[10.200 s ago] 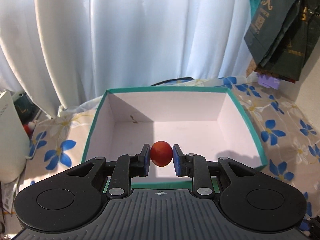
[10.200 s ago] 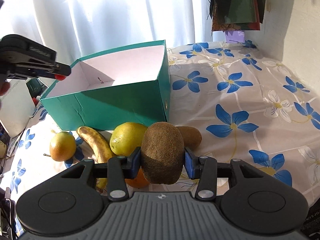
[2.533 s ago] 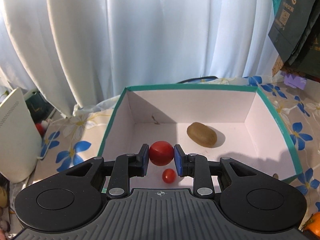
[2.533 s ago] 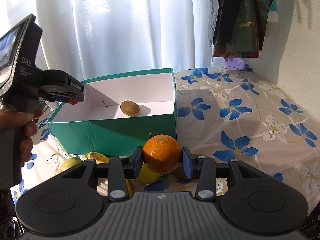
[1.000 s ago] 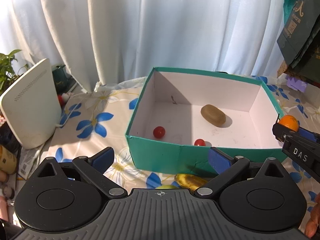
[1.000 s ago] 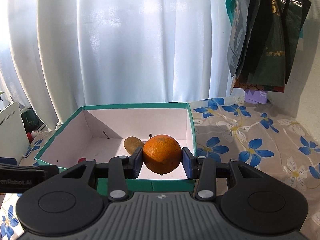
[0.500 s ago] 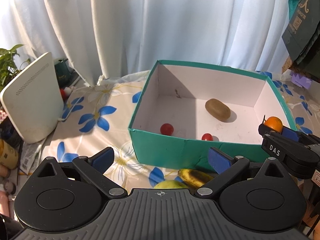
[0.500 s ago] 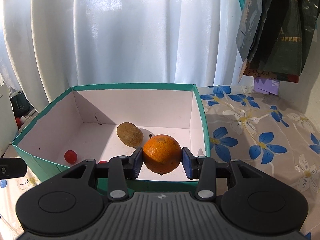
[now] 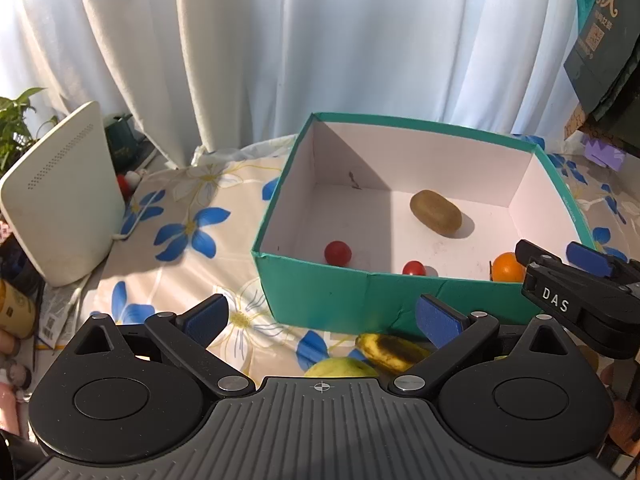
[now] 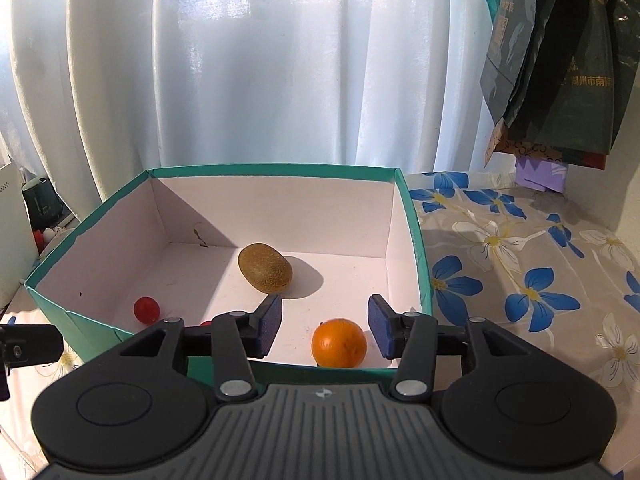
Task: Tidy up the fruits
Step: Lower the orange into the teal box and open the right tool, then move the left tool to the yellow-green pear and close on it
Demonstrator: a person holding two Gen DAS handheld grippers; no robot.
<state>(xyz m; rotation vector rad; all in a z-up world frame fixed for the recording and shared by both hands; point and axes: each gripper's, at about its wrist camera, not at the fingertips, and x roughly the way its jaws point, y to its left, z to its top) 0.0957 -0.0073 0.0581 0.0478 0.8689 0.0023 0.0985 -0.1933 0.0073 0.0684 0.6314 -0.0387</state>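
white pleated curtain (image 10: pixel 256 80) fills the back, w/ a beige tablecloth printed in blue flowers (image 10: pixel 520 264) under everything. on it sits the teal cardboard box w/ white inside (image 10: pixel 416 240), open top. left gripper (image 9: pixel 320 316) hangs in front of the box's near wall, blue pads spread wide, nothing btwn them. right gripper (image 10: pixel 325 322) is over the box's near right corner; its jaws have just been opening and the round orange fruit (image 10: pixel 339 343) sits on the box floor btwn the pads, touching neither, so released. white upright plastic device (image 9: pixel 60 196) stands left of the box, well apart. brown fuzzy kiwi (image 10: pixel 265 268) lies mid-box, toward the back. outside, just below the near wall, a spotted yellow banana (image 9: pixel 390 350) and a yellow-green pear-like fruit (image 9: pixel 340 366), both partly hidden by the left gripper. two small red cherry tomatoes in the box by the near wall: bigger one (image 9: pixel 338 252) left, smaller one (image 9: pixel 414 269) nearer centre.
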